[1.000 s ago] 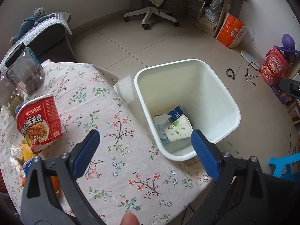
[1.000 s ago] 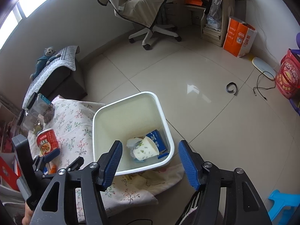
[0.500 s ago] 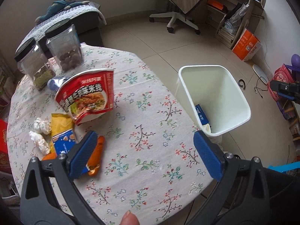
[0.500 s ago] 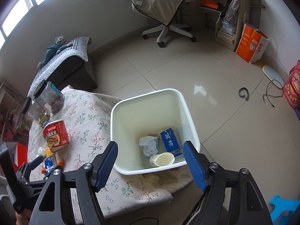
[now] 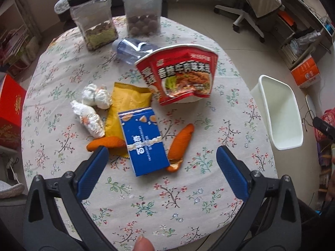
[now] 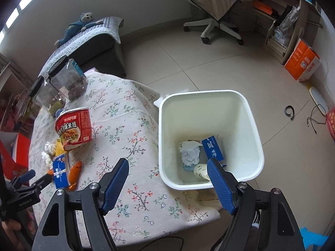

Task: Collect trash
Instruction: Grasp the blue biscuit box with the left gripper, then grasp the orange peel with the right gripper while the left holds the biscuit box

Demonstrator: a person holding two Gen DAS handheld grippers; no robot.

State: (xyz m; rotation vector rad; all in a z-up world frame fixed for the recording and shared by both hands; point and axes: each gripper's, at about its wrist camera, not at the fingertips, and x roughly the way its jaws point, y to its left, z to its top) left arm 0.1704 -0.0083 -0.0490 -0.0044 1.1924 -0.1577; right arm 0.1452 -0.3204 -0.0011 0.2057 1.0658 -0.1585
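My left gripper [image 5: 161, 156] is open and empty above the floral table, just short of a blue snack box [image 5: 143, 141]. Beside the box lie orange peels [image 5: 181, 140], a yellow packet [image 5: 125, 102], crumpled tissues [image 5: 92, 108], a red noodle cup [image 5: 180, 76] on its side and a plastic bottle [image 5: 132, 49]. My right gripper [image 6: 167, 177] is open and empty over the table edge, next to the white bin [image 6: 253, 129]. The bin holds a blue carton [image 6: 212, 148], crumpled paper [image 6: 189, 153] and a paper cup [image 6: 201, 170]. The left gripper [image 6: 35, 179] shows at the far left of the right wrist view.
Two clear jars [image 5: 117, 14] stand at the table's far side. The bin [image 5: 280, 113] stands on the floor right of the table. A red box [image 5: 9, 110] is left of the table. An office chair [image 6: 215, 8], an orange box [image 6: 301, 62] and a cable [image 6: 314, 117] are on the floor.
My left gripper has swung left from over the bin to over the trash on the table. My right gripper has shifted left, with more of the table in its view.
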